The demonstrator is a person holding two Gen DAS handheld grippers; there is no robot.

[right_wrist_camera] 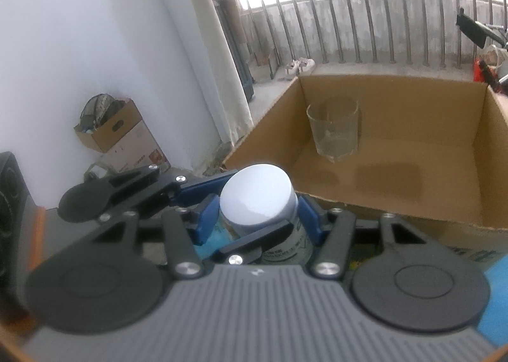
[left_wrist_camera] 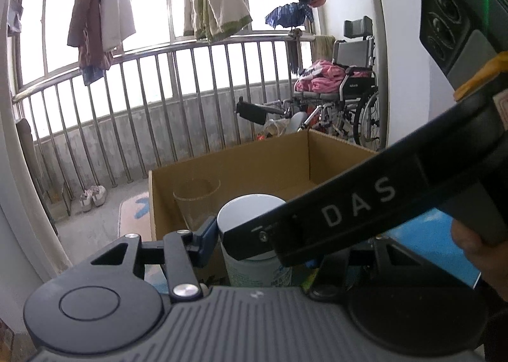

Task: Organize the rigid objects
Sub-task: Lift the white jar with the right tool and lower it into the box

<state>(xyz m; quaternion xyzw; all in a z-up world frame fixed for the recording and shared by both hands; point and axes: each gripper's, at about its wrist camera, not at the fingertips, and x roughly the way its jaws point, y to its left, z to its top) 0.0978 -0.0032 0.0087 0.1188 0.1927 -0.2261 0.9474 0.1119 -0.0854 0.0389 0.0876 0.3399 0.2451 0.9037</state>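
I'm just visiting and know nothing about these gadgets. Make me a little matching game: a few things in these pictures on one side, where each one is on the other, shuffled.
Things:
1. clear glass
2. white-capped bottle
3. wheelchair
4. pair of sneakers

Places:
A. on the floor by the balcony railing
B. between the blue jaws of both handheld grippers
C. upright inside the cardboard box
D. behind the box, piled with pink clothes

Pairs: 1-C, 2-B, 3-D, 4-A

Matt brown corrugated cardboard box (right_wrist_camera: 397, 190); clear smooth glass tumbler (right_wrist_camera: 333, 132); smooth white plastic jar lid (right_wrist_camera: 255, 195); matt black ribbed plastic gripper body (right_wrist_camera: 254, 308).
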